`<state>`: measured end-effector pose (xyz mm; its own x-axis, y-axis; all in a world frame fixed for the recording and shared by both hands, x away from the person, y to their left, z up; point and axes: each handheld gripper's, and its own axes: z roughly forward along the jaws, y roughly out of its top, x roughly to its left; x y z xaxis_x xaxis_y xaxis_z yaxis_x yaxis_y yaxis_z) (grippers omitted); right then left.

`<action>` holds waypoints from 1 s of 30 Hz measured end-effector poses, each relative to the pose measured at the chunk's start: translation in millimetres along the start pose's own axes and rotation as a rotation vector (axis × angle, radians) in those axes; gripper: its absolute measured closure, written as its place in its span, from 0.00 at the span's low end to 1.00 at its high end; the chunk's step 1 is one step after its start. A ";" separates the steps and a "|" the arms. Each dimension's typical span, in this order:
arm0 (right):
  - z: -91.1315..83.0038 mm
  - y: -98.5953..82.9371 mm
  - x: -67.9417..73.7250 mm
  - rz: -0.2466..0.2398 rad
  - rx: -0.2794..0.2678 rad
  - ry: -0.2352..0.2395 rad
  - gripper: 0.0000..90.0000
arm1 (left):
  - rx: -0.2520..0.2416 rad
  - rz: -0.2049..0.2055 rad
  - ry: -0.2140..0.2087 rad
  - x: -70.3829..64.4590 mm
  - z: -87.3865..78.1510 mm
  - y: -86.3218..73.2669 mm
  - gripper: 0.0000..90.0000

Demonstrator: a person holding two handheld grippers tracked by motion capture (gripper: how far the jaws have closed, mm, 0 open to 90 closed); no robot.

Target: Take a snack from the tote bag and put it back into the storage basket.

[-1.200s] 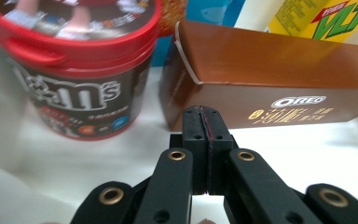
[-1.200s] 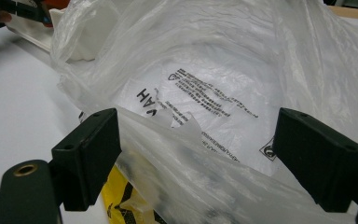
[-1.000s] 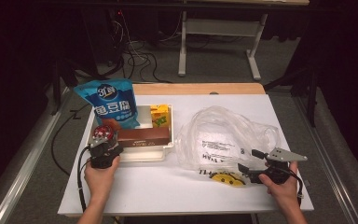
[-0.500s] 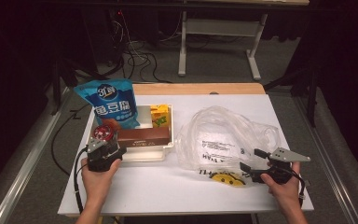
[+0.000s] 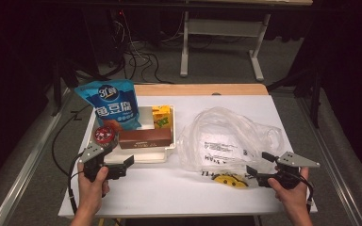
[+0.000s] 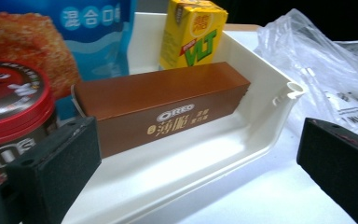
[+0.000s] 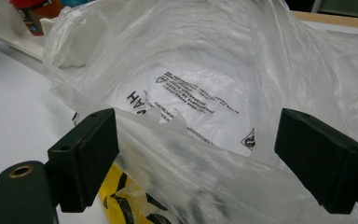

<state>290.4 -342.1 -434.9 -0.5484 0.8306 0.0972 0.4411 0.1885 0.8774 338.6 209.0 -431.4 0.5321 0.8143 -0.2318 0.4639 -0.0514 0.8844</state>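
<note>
Plastic bag [image 5: 231,136] lies empty on the desk while snacks wait in the tray [image 5: 143,155]; packing looks unstarted, both claws, left [image 5: 122,165] and right [image 5: 259,170], wide and empty

Both hands [image 5: 92,186] low, each gripper's jaws spread wide apart.

The desk [image 5: 169,188] was white, with a pale wooden strip along its far edge. A white tray [image 6: 242,140] held a brown box [image 6: 168,107] with white and gold lettering and a yellow carton [image 6: 193,32] with green and red letters. At the upper left of the frame stood a blue bag [image 5: 108,106] with white characters and an orange-brown picture, and a red-lidded jar [image 5: 104,135]. The plastic bag [image 7: 205,84] was clear, printed in black, with a yellow-and-black patch [image 5: 230,179] at its near edge. Both grippers had black jaws.
</note>
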 end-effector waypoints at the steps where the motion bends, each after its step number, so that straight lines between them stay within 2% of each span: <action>1: -0.8 -0.3 -0.1 0.006 0.003 -0.001 0.15 | 0.002 -0.005 0.001 0.2 -1.1 -1.7 0.00; 5: -3.9 -4.6 -2.1 -0.001 0.013 -0.008 0.15 | 0.011 -0.003 0.038 3.1 -8.6 -8.3 0.00; 9: -10.3 -9.1 -4.5 0.011 0.016 -0.023 0.15 | 0.002 -0.015 0.051 8.2 -16.6 -12.2 0.00; 12: -15.0 -11.4 -6.8 0.014 0.007 -0.031 0.14 | 0.006 -0.001 0.062 11.2 -21.6 -16.2 0.00; 20: -25.5 -18.1 -11.9 0.031 0.012 -0.055 0.13 | 0.017 0.007 0.068 19.8 -35.8 -26.3 0.00; 30: -38.3 -24.5 -19.8 0.047 0.005 -0.078 0.05 | 0.011 0.001 0.092 28.6 -49.4 -32.4 0.00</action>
<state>263.3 -383.3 -440.3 -0.4705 0.8766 0.1012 0.4689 0.1512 0.8702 303.8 262.5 -446.7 0.4654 0.8640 -0.1922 0.4717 -0.0584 0.8798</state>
